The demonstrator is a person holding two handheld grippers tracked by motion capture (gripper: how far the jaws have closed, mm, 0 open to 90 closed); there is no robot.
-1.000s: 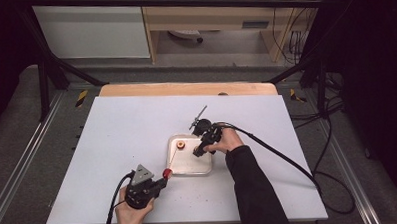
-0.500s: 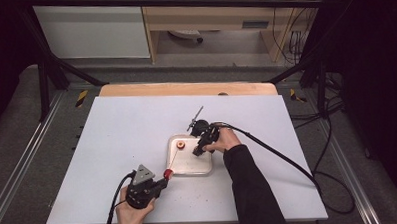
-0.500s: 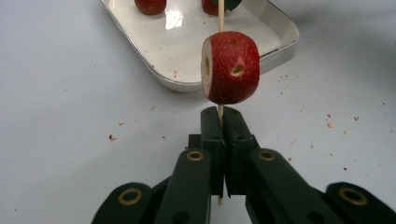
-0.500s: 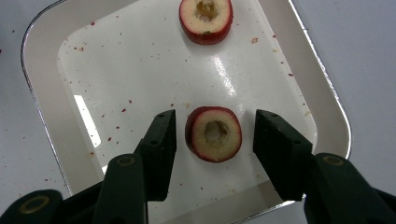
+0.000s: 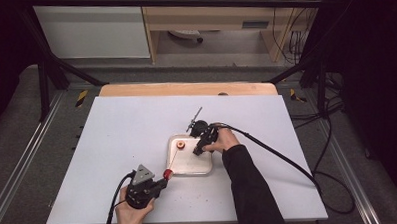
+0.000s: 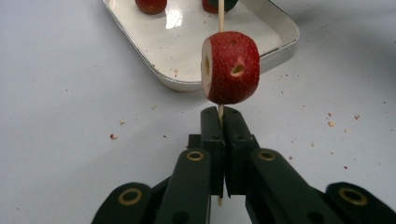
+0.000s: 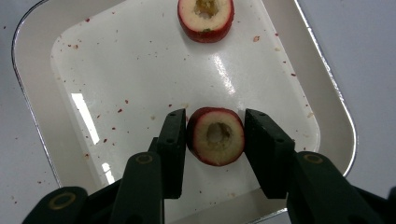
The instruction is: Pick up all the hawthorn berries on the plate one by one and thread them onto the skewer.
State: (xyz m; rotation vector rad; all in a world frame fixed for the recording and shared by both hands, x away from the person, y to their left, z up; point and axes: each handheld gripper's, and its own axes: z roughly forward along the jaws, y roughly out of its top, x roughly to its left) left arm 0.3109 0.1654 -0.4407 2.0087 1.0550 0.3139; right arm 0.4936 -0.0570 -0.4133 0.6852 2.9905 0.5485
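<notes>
Fruit ring (image 7: 215, 136) looks soft and bruisable; right gripper (image 7: 215, 140) straddles it, jaws spread. Left gripper (image 6: 221, 122) pinches the skewer (image 6: 220, 14).

A white table top (image 5: 137, 139) rests on a wooden bench whose far edge (image 5: 185, 88) shows behind it. Beyond that edge stands a pale cabinet (image 5: 91, 30). Right of the table top, black cables (image 5: 332, 137) lie across grey floor.

I see one red hollowed fruit ring (image 7: 215, 136) flat in the white tray (image 7: 42, 70). Another ring (image 6: 231, 67) rides my thin wooden skewer (image 6: 220, 14) (hole sideways).
</notes>
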